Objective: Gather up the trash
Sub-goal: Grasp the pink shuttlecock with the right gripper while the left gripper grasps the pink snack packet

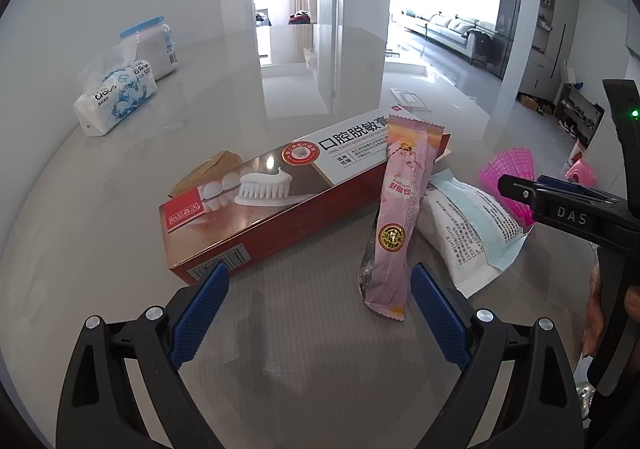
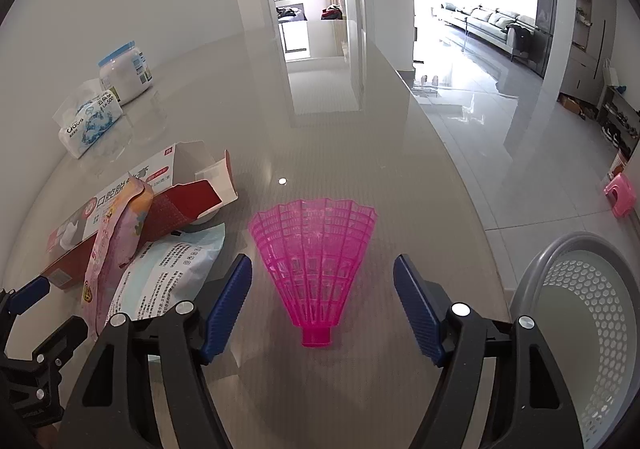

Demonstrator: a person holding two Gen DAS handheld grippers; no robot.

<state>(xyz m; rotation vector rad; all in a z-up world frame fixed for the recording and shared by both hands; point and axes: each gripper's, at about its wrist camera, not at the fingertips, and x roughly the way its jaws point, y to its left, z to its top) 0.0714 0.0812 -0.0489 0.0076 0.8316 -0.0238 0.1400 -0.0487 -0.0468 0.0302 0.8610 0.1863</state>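
Note:
A red and white toothpaste box [image 1: 280, 189] lies on the grey table, with a pink snack wrapper [image 1: 400, 217] leaning on it and a white and blue pouch [image 1: 472, 233] beside it. My left gripper [image 1: 320, 297] is open, its jaws between the box end and the wrapper. A pink plastic mesh fan [image 2: 316, 253] lies on the table between the open jaws of my right gripper [image 2: 322, 289]. The box [image 2: 160, 209], wrapper [image 2: 116, 245] and pouch [image 2: 172, 273] also show at the left of the right wrist view. The fan [image 1: 516, 177] shows behind the right gripper in the left wrist view.
A grey perforated basket [image 2: 560, 289] stands off the table's right edge. A tissue pack [image 1: 116, 97] and a white jar with a blue lid [image 1: 154, 45] sit at the far left by the wall. A brown scrap [image 1: 208, 173] lies behind the box. A pink stool [image 2: 620, 195] stands on the floor.

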